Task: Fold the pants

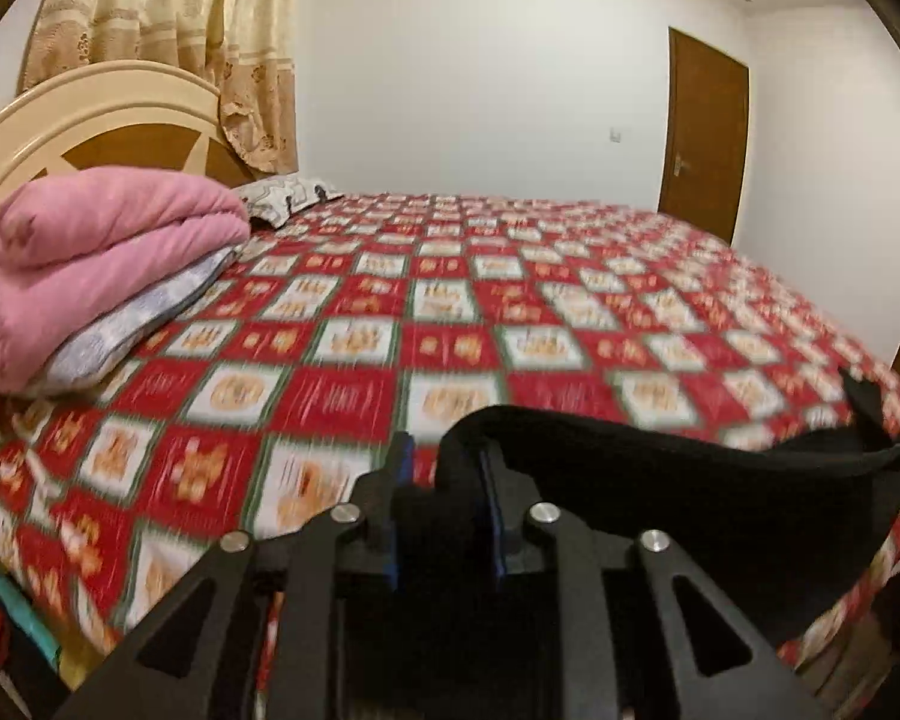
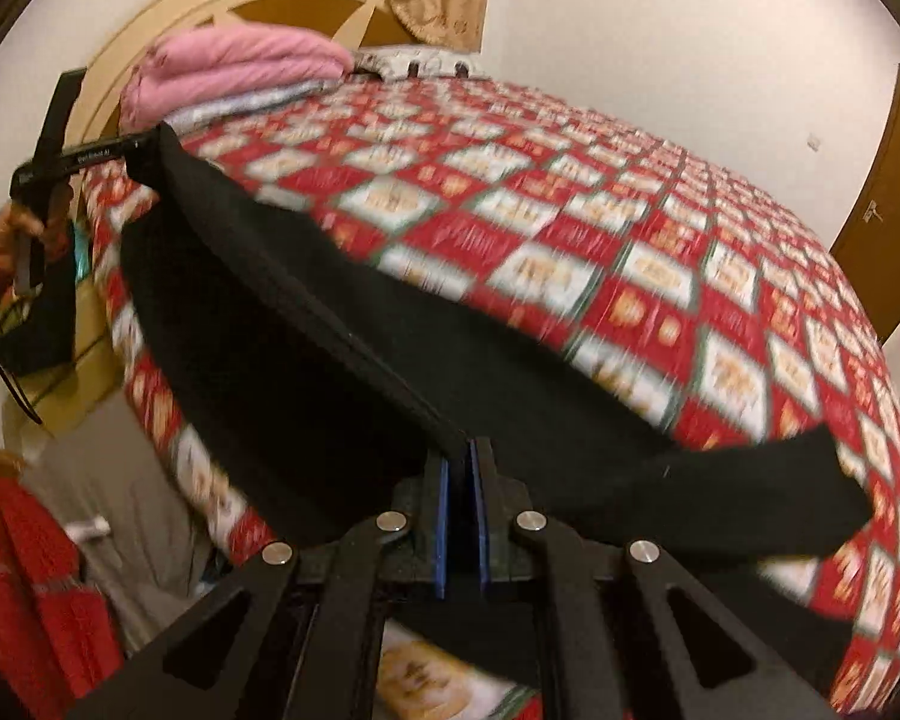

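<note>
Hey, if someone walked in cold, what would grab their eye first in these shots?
The black pants, stretched in the air between the left tool and the right tool, over the near edge of the bed. Under them, the loud red-and-white checked bedspread covers the bed. At the headboard end sits a folded pink quilt.

Warm, even indoor light, perhaps from overhead; heavy motion blur across the bedspread (image 1: 450, 300); fisheye-bowed, dark-vignetted edges
</note>
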`<state>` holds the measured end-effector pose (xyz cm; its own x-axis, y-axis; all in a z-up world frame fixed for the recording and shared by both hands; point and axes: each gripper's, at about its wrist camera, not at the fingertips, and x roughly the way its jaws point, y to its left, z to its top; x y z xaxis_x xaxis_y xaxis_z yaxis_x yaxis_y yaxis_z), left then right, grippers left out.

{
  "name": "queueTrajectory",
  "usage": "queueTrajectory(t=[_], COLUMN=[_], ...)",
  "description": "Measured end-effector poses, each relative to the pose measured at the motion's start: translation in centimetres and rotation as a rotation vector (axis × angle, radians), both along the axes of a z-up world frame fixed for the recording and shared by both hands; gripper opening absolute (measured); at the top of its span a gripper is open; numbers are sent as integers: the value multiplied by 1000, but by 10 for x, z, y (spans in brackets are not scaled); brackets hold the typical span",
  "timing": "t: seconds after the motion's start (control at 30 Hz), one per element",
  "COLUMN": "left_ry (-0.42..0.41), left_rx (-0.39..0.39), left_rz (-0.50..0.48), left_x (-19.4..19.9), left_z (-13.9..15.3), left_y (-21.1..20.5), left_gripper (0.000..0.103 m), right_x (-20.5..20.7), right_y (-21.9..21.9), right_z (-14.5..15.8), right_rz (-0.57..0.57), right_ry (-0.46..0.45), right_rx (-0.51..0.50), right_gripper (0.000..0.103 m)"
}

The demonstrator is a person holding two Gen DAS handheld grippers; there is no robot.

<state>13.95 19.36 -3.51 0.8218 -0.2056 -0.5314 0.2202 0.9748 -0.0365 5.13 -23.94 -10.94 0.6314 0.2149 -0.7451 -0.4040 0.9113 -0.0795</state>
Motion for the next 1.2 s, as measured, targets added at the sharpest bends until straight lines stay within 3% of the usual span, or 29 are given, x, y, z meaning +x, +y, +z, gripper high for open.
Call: queueTrajectory(t=[0.13,0.3,0.4,0.57,0.6,0.7,0.73,0.77,0.83,0.87,0.97,1.07,1.2], left_ry=[57,101,120,127,138,147,151,158,169,188,262,295,339], left_rx=[28,34,-11,-25,-16,10,27,55,77,61,-98,-316,-502], left_rz=[36,94,106,119,117,95,96,110,156,179,216,228,170], left_x=[-12,-21,-31,-44,-44,-55,-58,-62,-66,-68,-72,-77,-81], left_z=[-35,-68,-77,-77,-75,-70,-70,-70,-70,-69,-66,-60,-59], left_y=[8,22,34,41,40,41,42,43,50,56,70,72,45], left_gripper=[43,78,88,93,93,94,95,98,98,97,93,87,87], right_x=[-13,-22,-28,-31,-31,-35,-39,-42,-48,-47,-34,-18,-2], right_y=[14,22,24,31,31,28,27,27,31,34,47,62,86], right_z=[-34,-54,-58,-58,-55,-34,-24,-14,7,16,38,47,32], right_rz=[16,-3,-18,-30,-31,-32,-34,-35,-32,-29,-13,2,-5], right_ry=[21,-34,-75,-91,-80,-73,-101,-134,-199,-218,-242,-190,-91], right_rx=[-78,-134,-154,-214,-218,-129,-93,-66,-19,3,136,341,552], right_gripper=[7,8,10,17,20,51,64,71,72,72,72,72,72])
